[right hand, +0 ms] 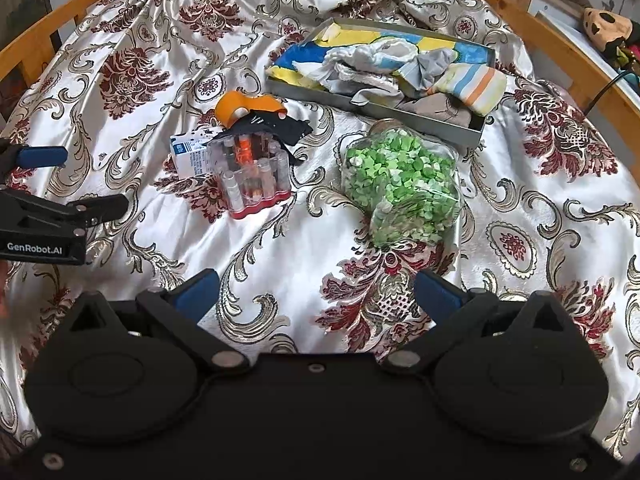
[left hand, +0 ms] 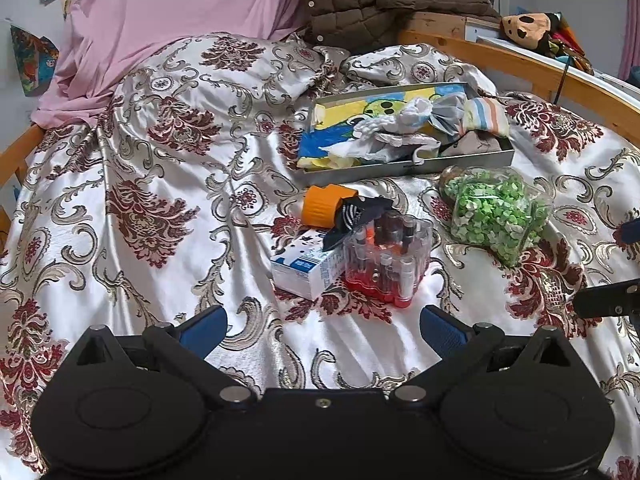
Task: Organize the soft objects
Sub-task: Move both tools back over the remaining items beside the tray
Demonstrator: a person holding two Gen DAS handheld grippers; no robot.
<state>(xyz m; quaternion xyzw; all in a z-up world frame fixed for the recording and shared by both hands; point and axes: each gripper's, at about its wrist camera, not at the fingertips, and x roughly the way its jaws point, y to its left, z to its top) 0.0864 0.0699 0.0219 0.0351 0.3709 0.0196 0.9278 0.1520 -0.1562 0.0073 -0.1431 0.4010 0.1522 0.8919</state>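
A grey metal tray (left hand: 460, 163) (right hand: 420, 118) lies on the bed and holds several soft cloths: a yellow-blue towel (left hand: 344, 114) (right hand: 360, 40), white-grey socks (left hand: 400, 128) (right hand: 372, 60) and a striped sock (left hand: 490, 114) (right hand: 476, 86). A black patterned sock (left hand: 356, 212) (right hand: 280, 126) lies draped over the orange item and clear case in front of the tray. My left gripper (left hand: 322, 330) is open and empty, just short of the clutter; it also shows in the right wrist view (right hand: 76, 178). My right gripper (right hand: 316, 294) is open and empty, near the green bag.
An orange tape roll (left hand: 320, 204) (right hand: 240, 106), a clear case of small bottles (left hand: 386, 260) (right hand: 254, 176), a white-blue box (left hand: 308, 266) (right hand: 190, 152) and a clear bag of green pieces (left hand: 494, 212) (right hand: 400, 184) lie on the patterned bedspread. A wooden bed rail (left hand: 540, 70) (right hand: 560, 46) curves around the right.
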